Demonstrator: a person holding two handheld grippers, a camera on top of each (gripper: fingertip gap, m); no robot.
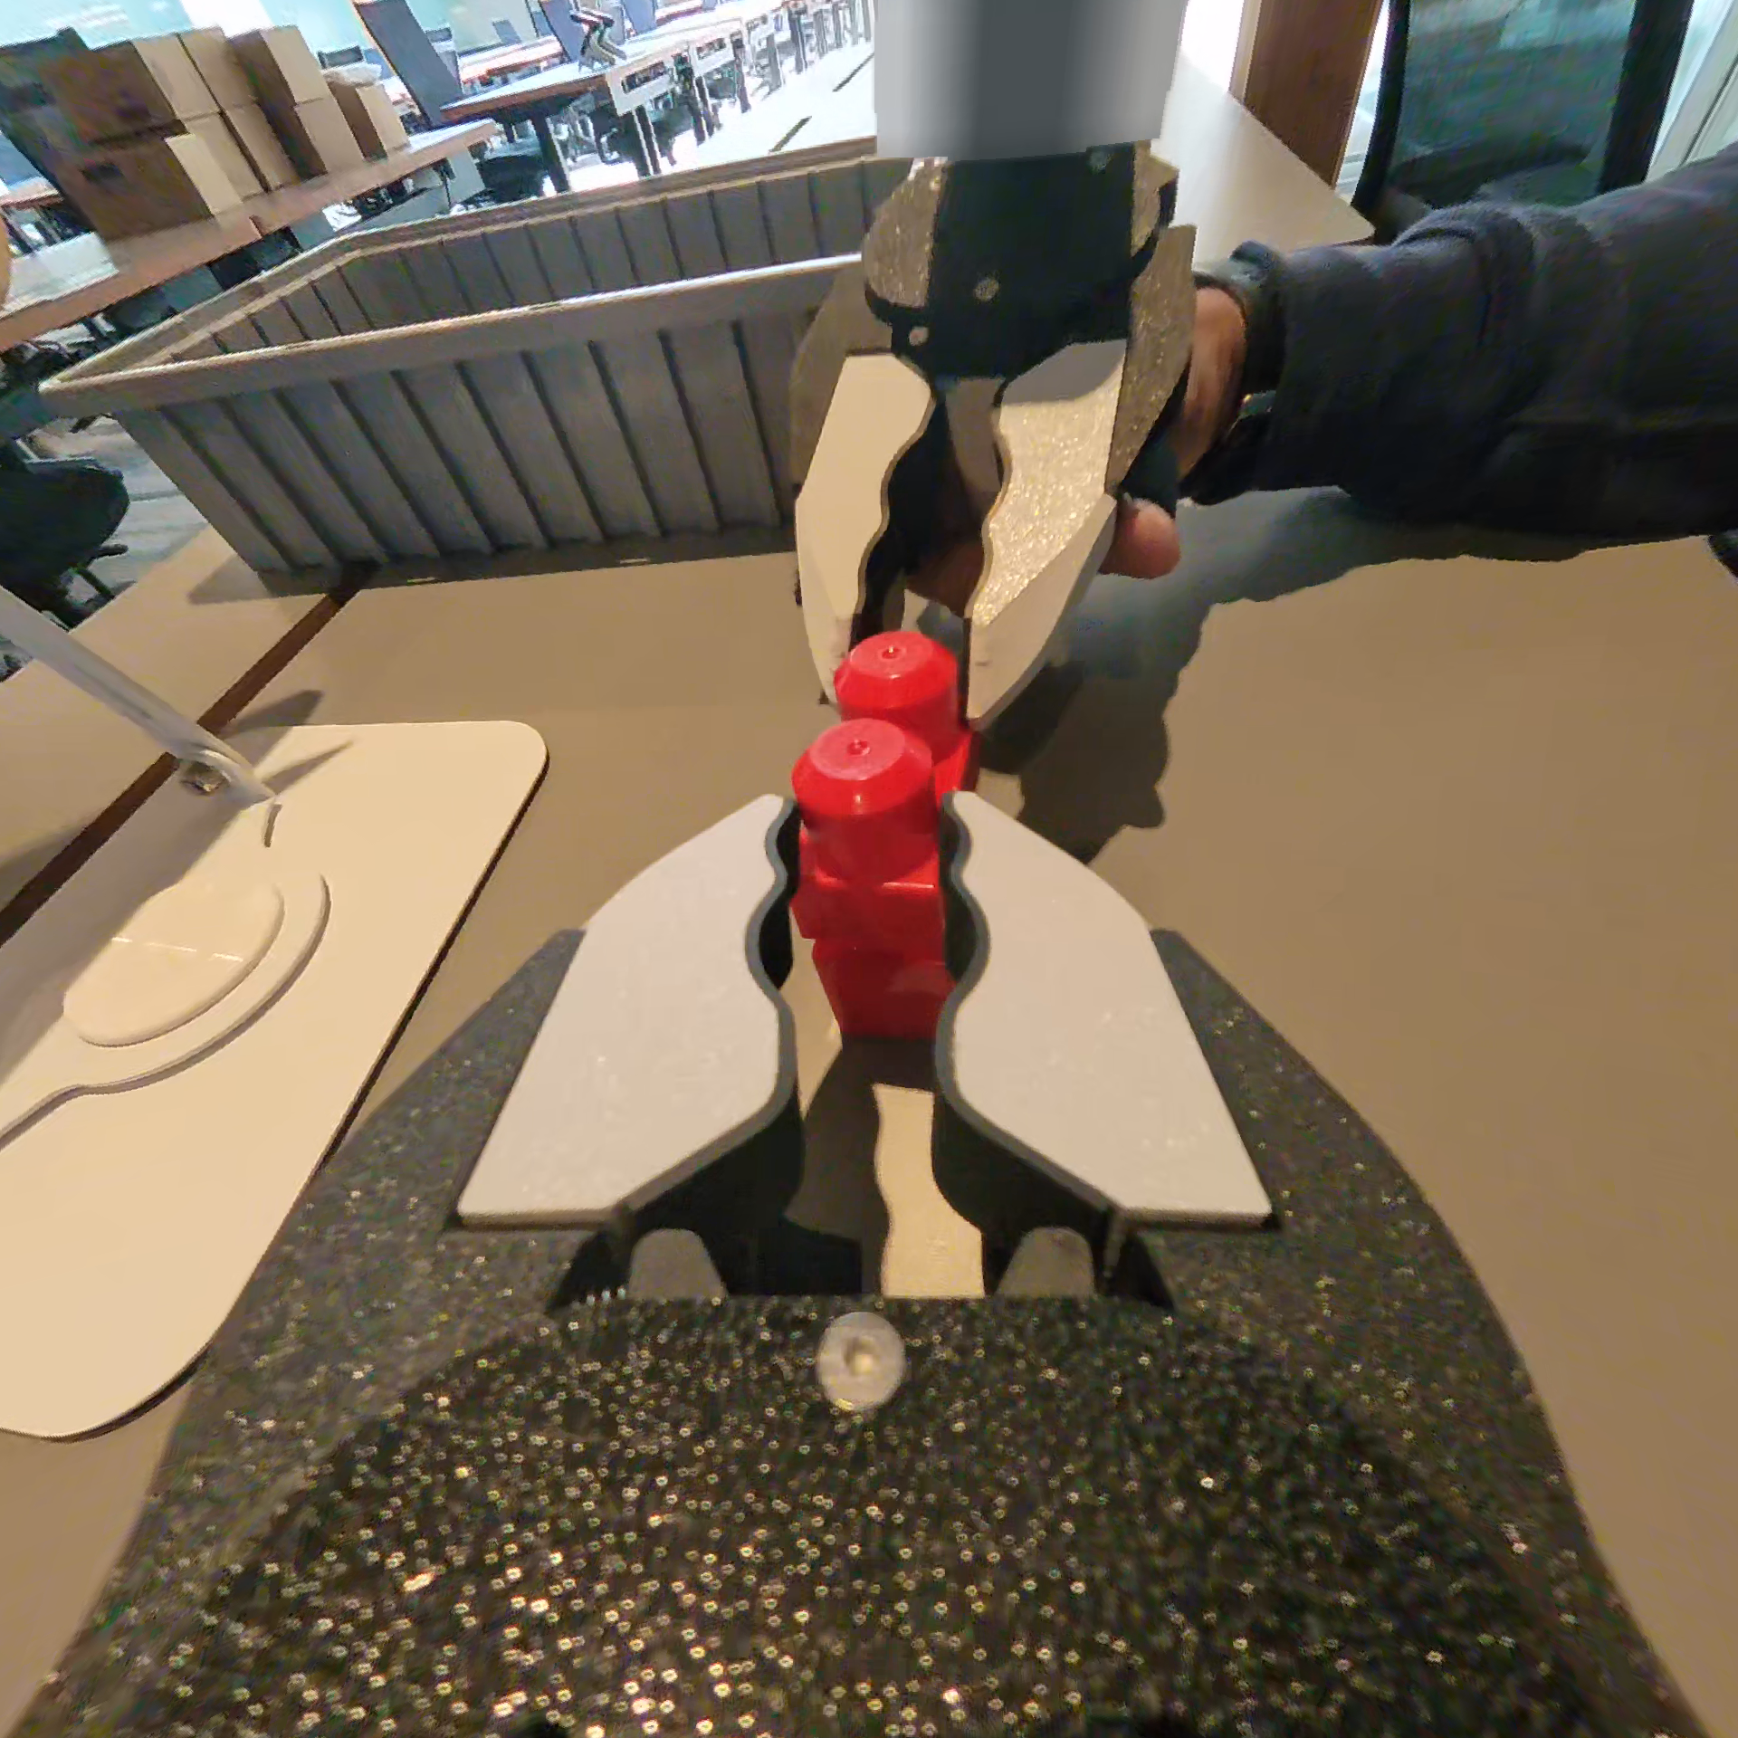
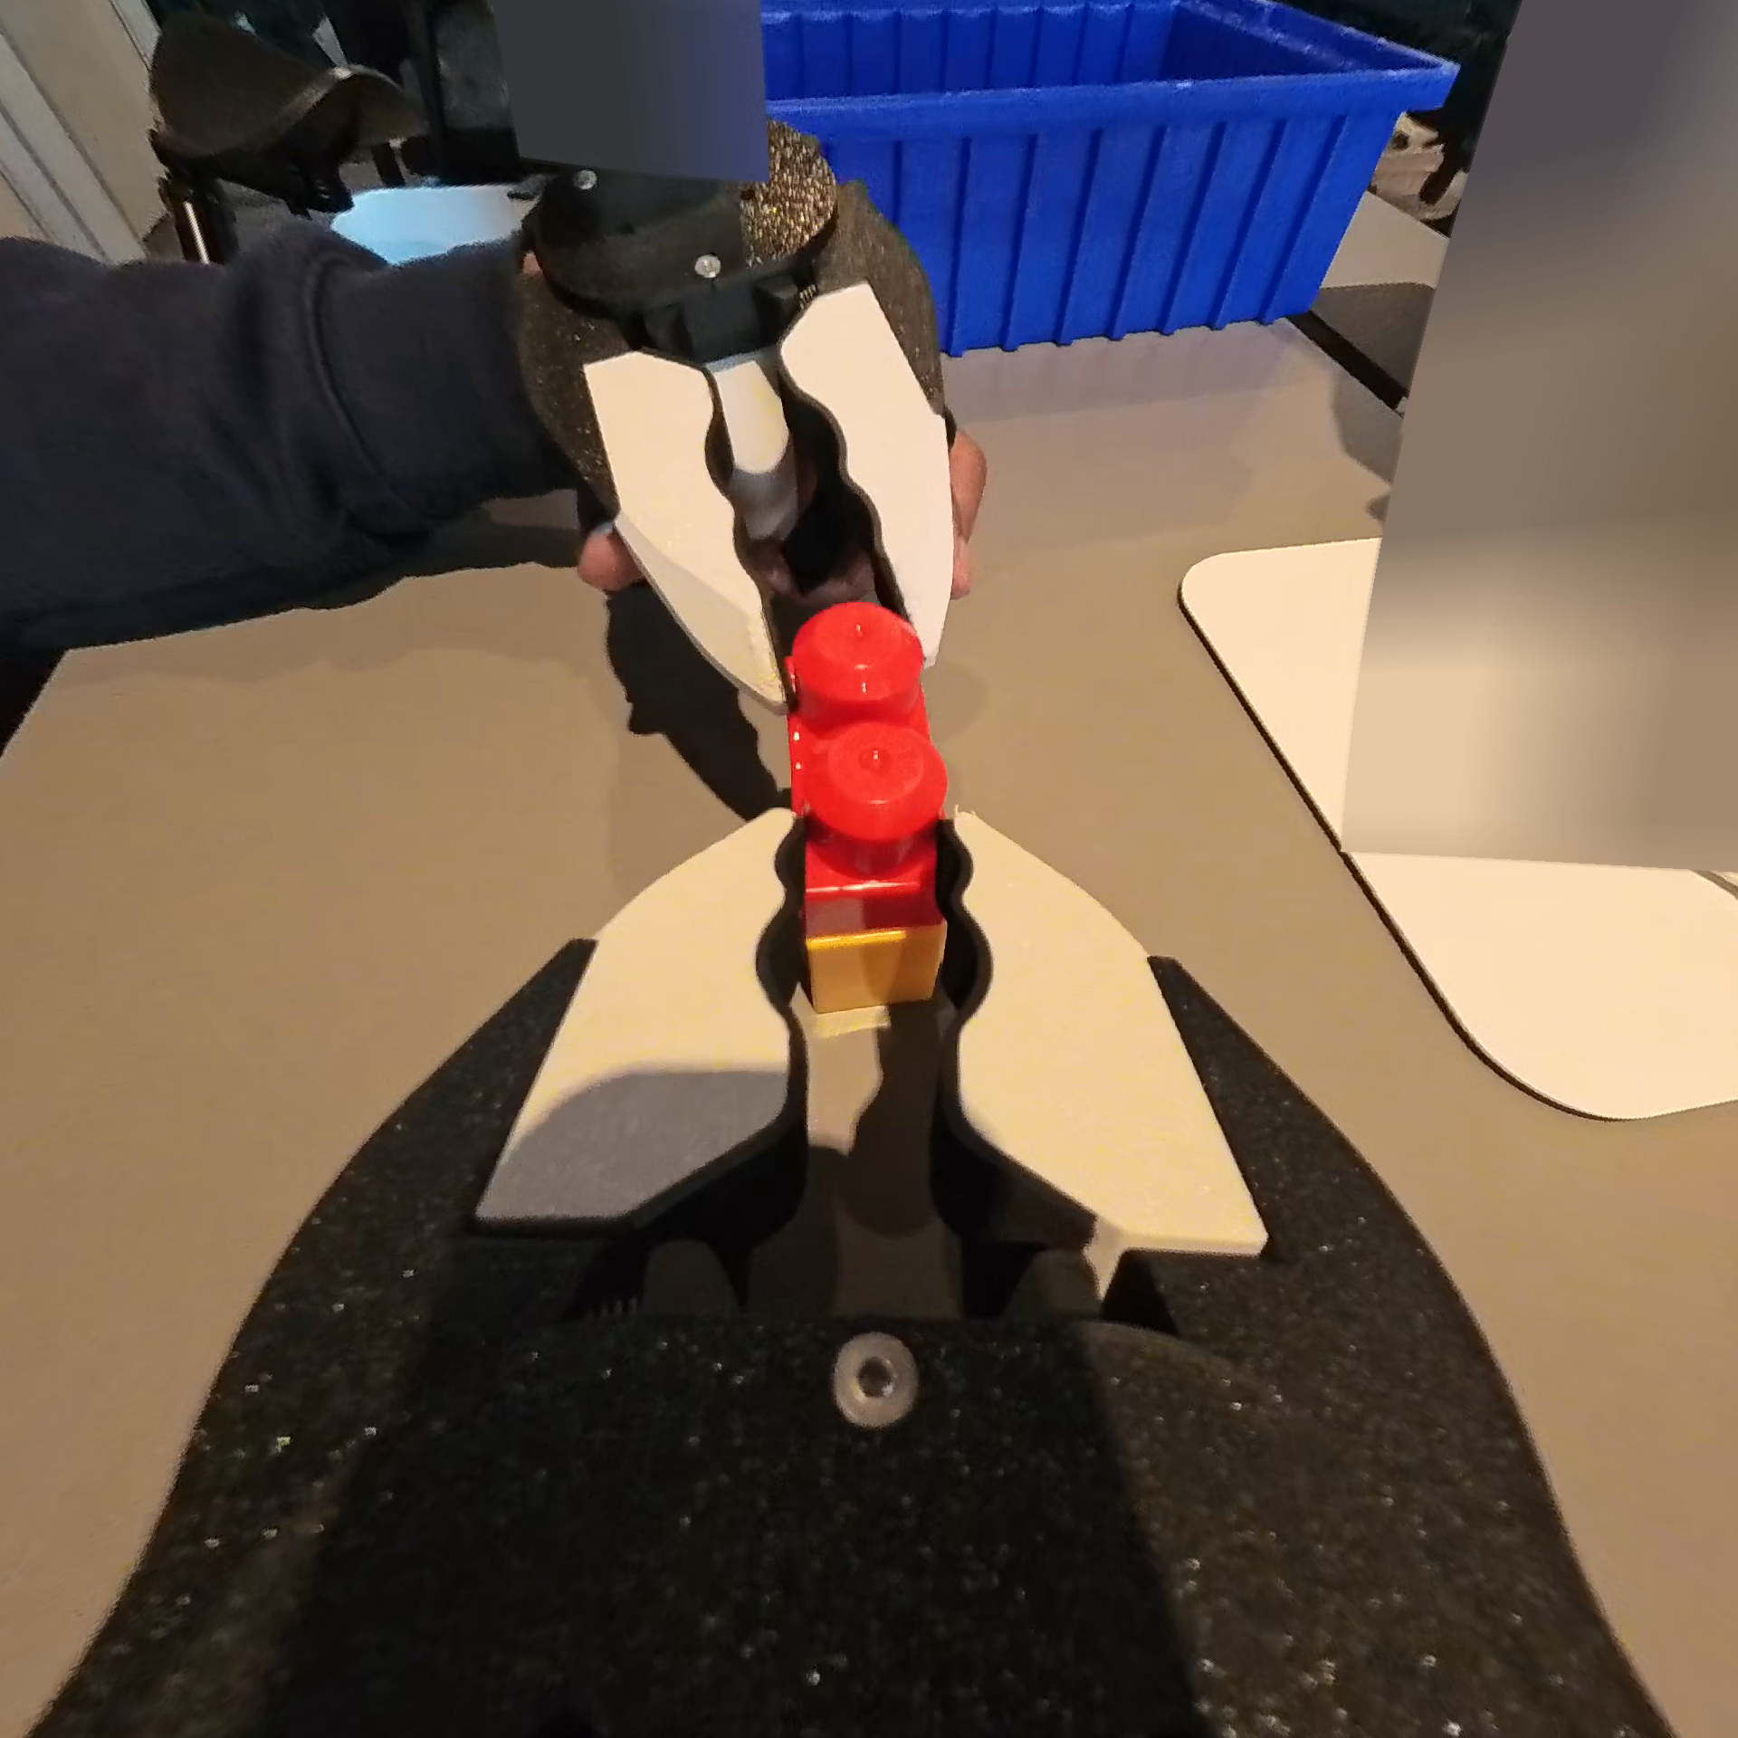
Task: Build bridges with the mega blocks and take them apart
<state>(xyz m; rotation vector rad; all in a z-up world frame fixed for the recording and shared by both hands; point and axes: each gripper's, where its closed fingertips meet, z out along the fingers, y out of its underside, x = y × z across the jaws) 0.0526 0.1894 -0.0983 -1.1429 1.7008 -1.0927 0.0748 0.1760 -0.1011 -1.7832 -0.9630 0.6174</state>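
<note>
A red two-stud block [image 1: 870,799] [image 2: 865,752] spans two supports. A red block [image 1: 884,987] sits under its end by my left gripper, and a yellow block [image 2: 875,969] sits under its end by my right gripper. My left gripper [image 1: 865,828] is shut on the red end of this bridge. My right gripper [image 2: 870,837] is shut on the other end, above the yellow block. The two grippers face each other: the right gripper [image 1: 898,687] shows farther off in the left wrist view, and the left gripper [image 2: 851,658] in the right wrist view. I cannot tell whether the bridge rests on the table.
A grey ribbed bin [image 1: 470,395] stands behind the bridge in the left wrist view. A blue bin [image 2: 1110,188] stands at the back in the right wrist view. A white flat base [image 1: 235,987] [image 2: 1505,959] lies on the tan table [image 1: 1317,846]. Dark sleeves [image 2: 235,404] hold both grippers.
</note>
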